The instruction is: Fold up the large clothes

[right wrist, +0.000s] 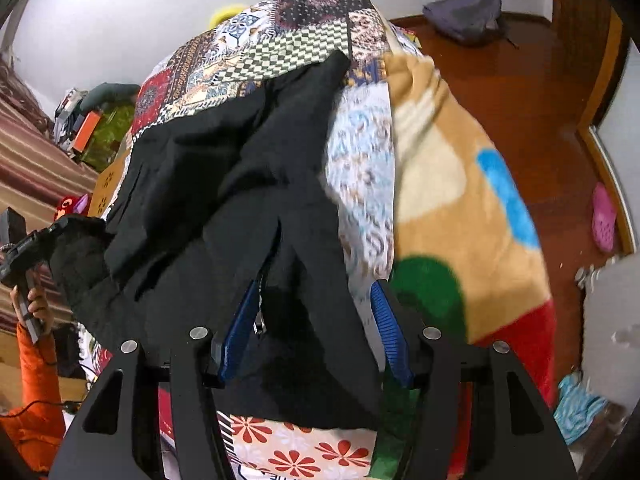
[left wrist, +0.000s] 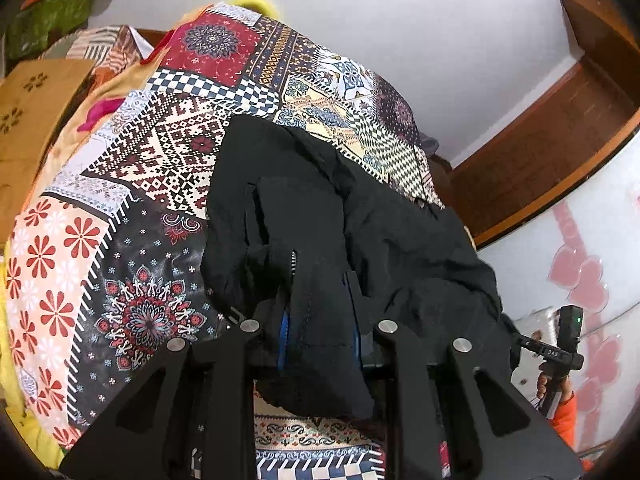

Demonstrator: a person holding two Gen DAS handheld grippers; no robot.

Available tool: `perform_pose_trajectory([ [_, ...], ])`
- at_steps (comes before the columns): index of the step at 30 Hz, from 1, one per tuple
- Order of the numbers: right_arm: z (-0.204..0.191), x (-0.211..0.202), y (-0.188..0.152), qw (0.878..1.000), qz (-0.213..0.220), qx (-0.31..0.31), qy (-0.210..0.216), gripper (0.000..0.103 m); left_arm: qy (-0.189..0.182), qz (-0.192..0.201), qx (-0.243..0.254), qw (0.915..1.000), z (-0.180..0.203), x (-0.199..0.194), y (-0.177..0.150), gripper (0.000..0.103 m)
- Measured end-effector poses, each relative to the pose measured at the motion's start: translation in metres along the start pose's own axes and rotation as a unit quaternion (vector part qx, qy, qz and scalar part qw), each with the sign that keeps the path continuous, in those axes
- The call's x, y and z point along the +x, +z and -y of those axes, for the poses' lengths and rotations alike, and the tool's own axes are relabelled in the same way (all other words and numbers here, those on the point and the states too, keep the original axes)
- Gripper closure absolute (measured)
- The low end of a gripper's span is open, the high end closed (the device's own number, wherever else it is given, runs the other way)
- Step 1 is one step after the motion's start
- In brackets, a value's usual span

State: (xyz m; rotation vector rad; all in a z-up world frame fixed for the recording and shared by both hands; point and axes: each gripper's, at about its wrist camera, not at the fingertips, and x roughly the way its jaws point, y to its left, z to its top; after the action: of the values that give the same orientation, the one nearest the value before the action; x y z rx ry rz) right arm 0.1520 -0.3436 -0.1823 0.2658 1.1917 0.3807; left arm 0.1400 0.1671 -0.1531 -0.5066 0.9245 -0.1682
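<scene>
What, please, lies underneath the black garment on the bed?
The black garment rests on a patchwork bedsheet, with a fleece blanket alongside. Whatever lies beneath its middle is covered.

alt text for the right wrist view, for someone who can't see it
The right tongs, blue-padded fingers spread open, straddle a fold of a black jacket lying on a patchwork-print bedspread. A tan fleece blanket lies to its right above a wooden floor.

Left tongs clamped tight; right tongs parted wide
</scene>
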Motion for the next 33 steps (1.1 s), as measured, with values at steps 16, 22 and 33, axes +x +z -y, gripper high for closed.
perform_pose_trajectory([
  [16, -0.014, 0.026, -0.011, 0.999, -0.013, -0.007, 0.049, 0.038, 0.014, -0.009, -0.005, 0.9999, -0.005, 0.003, -0.02, 0.08],
  [22, -0.01, 0.027, -0.011, 0.998, -0.01, 0.013, 0.053, 0.035, 0.029, -0.019, -0.003, 0.9994, -0.014, 0.005, -0.034, 0.08],
  [33, -0.044, 0.002, 0.008, 0.997, 0.049, -0.005, 0.064, 0.082, 0.009, -0.032, -0.009, 0.9994, -0.015, 0.012, -0.037, 0.08],
])
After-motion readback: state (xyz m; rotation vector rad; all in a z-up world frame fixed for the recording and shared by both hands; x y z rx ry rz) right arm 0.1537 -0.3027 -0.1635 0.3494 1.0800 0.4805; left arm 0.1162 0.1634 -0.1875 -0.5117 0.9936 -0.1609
